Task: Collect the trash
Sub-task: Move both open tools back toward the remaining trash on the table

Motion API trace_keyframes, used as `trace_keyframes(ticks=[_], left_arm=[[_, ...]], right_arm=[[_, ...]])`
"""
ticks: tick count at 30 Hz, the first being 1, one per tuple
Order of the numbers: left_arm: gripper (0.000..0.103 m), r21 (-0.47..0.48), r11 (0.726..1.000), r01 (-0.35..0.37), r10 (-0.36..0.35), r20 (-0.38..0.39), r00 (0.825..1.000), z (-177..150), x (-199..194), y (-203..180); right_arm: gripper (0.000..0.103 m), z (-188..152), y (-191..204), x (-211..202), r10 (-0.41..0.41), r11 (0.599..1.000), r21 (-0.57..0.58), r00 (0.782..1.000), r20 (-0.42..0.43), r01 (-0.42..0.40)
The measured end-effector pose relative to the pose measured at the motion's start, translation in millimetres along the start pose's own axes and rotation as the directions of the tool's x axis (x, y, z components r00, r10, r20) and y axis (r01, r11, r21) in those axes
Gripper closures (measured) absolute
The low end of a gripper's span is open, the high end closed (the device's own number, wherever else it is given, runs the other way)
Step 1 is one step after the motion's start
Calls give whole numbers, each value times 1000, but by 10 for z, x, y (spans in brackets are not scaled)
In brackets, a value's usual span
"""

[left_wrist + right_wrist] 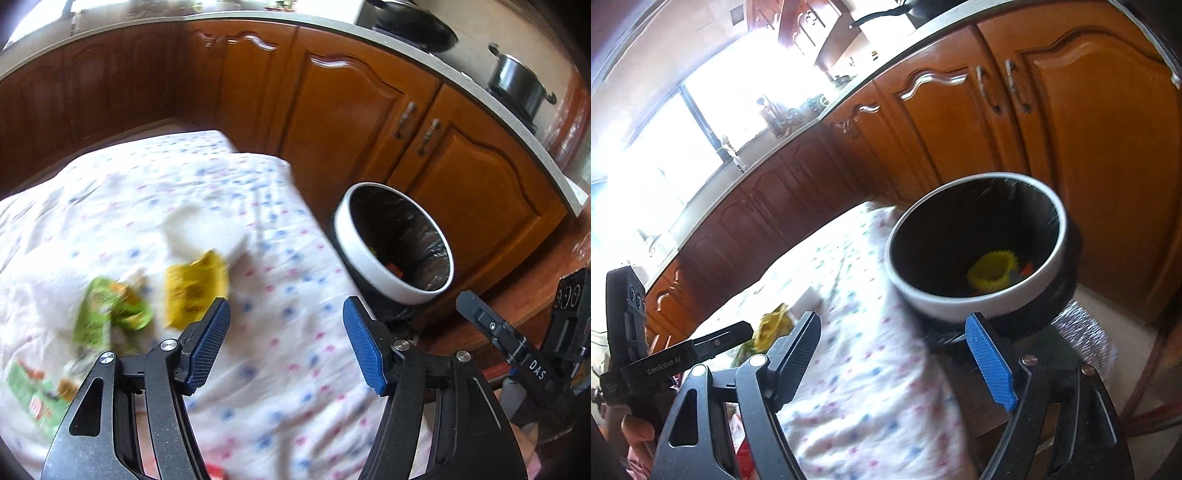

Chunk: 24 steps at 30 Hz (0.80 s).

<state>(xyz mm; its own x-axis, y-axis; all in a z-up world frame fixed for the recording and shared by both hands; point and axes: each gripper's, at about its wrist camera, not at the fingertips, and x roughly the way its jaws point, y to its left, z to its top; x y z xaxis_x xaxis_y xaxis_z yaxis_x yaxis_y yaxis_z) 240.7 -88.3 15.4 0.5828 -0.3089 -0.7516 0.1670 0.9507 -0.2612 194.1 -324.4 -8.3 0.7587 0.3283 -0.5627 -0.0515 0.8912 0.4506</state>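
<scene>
On the table's flowered cloth [280,369] lie a yellow wrapper [194,288], a green wrapper [110,317] and a crumpled white paper [207,229], all blurred. My left gripper [286,310] hovers open just right of the yellow wrapper, nothing between its blue pads. A white-rimmed trash bin [341,229] with a black liner stands beside the table. In the right wrist view the bin [960,306] is close ahead, with a yellow ruffled piece [993,273] and something orange inside. My right gripper [894,321] is open and empty over the table edge beside the bin.
Brown kitchen cabinets [351,122] run behind the table and bin, under a counter with a dark pot [517,81]. A green and red package [29,395] lies at the table's near left. A hand [635,432] holds the left gripper [683,350]; the right gripper's body [517,350] shows at the right edge.
</scene>
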Motion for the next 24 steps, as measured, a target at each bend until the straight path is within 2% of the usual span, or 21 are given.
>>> trace_keyframes(ticks=[9, 24], left_arm=[[39, -67, 997, -38, 40, 37, 998, -177, -324, 482], [39, -132, 988, -79, 88, 70, 994, -260, -540, 928]], right_arm=[[21, -187, 337, 178, 51, 999, -15, 997, -50, -52], [21, -253, 858, 502, 111, 990, -71, 987, -112, -119]])
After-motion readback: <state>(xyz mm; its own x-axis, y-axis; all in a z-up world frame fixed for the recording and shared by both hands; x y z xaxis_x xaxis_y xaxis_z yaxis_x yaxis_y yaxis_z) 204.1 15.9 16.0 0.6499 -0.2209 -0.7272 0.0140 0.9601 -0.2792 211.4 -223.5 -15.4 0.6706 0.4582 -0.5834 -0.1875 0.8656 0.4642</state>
